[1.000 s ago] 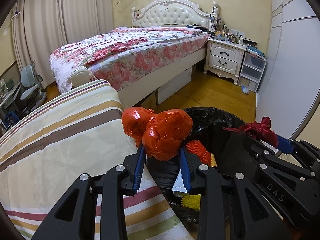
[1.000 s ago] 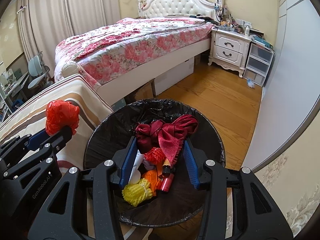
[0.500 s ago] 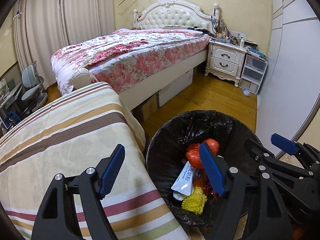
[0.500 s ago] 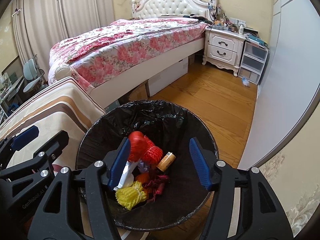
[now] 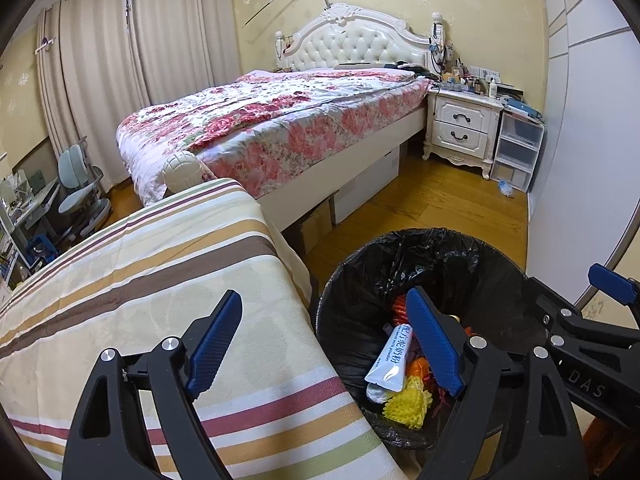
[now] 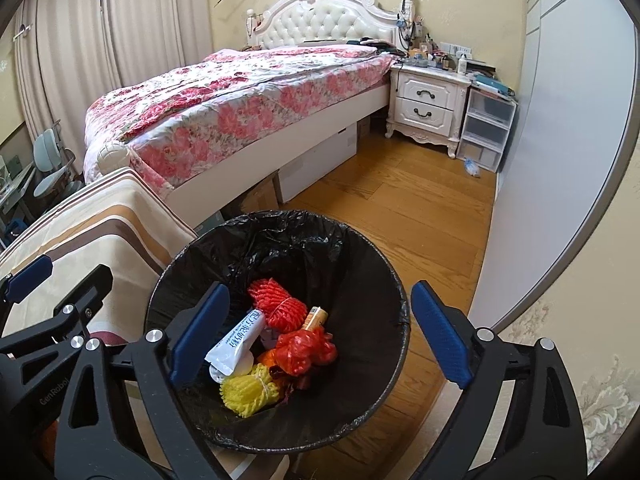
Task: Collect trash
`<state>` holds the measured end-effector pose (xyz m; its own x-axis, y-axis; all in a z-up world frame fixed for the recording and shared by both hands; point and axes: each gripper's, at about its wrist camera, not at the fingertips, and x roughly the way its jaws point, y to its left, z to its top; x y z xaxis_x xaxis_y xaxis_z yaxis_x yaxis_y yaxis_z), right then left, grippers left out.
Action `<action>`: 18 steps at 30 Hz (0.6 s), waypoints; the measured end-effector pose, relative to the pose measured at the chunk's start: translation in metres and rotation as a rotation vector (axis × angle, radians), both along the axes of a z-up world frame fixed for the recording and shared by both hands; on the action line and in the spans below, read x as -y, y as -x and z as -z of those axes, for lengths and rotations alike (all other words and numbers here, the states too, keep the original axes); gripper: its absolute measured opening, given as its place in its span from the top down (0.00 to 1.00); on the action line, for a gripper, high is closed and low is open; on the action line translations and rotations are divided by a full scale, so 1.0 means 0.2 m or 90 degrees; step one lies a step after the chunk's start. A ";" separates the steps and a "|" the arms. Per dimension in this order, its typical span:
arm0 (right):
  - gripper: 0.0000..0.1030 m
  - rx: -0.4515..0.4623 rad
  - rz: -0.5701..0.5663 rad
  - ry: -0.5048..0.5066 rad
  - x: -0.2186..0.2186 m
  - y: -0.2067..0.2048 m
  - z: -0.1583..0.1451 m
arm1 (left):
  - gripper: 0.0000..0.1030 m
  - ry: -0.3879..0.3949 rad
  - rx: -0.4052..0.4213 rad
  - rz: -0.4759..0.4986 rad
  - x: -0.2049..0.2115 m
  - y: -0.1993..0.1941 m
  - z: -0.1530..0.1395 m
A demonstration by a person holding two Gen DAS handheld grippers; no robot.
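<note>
floral bed, wood floor, curtains

This is a bedroom in a home. A wide bed with a pink and red floral quilt stands against the far wall, topped by a white tufted headboard. To its right sits a white two-drawer nightstand crowded with small bottles and clutter, and just beside that a clear plastic drawer unit. Long beige curtains cover the left wall, patterned yellow wallpaper the far one. The floor is warm wood planks. At far left are a desk chair and desk. Near the camera lies a striped bedcover, with a black-lined trash bin beside it.
</note>
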<state>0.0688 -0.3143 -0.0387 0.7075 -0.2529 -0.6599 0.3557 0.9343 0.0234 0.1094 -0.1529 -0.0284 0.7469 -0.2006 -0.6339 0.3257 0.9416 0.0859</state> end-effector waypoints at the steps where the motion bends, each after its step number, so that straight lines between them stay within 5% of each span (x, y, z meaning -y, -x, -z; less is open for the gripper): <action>1: 0.10 0.001 0.002 0.005 0.00 0.01 -0.01 | 0.20 0.005 0.000 -0.002 -0.01 0.00 -0.01; 18: 0.09 0.004 -0.015 0.002 -0.13 0.14 -0.06 | 0.19 0.036 0.010 -0.020 -0.19 0.16 -0.08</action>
<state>0.0417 -0.2883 -0.0262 0.7170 -0.2386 -0.6549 0.3335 0.9425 0.0217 0.0776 -0.1148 -0.0114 0.7630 -0.2120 -0.6107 0.2950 0.9548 0.0371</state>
